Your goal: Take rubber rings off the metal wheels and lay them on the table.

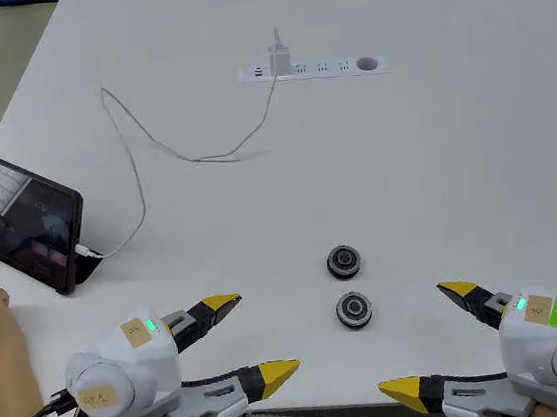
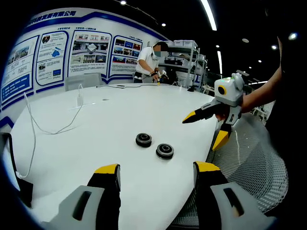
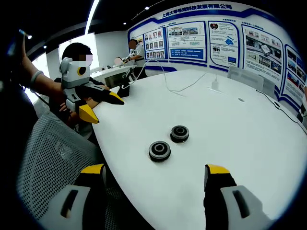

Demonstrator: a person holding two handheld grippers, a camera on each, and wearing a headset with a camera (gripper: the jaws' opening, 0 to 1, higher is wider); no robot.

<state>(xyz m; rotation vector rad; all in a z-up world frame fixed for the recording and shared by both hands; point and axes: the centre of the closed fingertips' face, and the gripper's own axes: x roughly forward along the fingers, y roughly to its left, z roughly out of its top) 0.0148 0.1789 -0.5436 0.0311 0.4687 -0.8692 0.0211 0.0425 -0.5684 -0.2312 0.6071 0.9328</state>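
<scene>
Two small metal wheels with black rubber rings lie flat on the white table: the farther wheel [image 1: 344,261] [image 2: 143,139] [image 3: 180,133] and the nearer wheel [image 1: 353,310] [image 2: 164,150] [image 3: 159,150]. My left gripper [image 1: 256,336] [image 2: 156,171] [image 3: 103,105] stands open at the table's near edge, left of the wheels. My right gripper [image 1: 434,339] [image 3: 156,172] [image 2: 205,127] is open too, at the near edge right of them. Both hold nothing and are apart from the wheels.
A dark tablet [image 1: 18,218] leans at the left, its cable [image 1: 134,175] running to a white power strip [image 1: 313,68] farther back. A mesh chair seat [image 3: 53,158] lies below the table edge. A person stands at a far bench [image 2: 148,64].
</scene>
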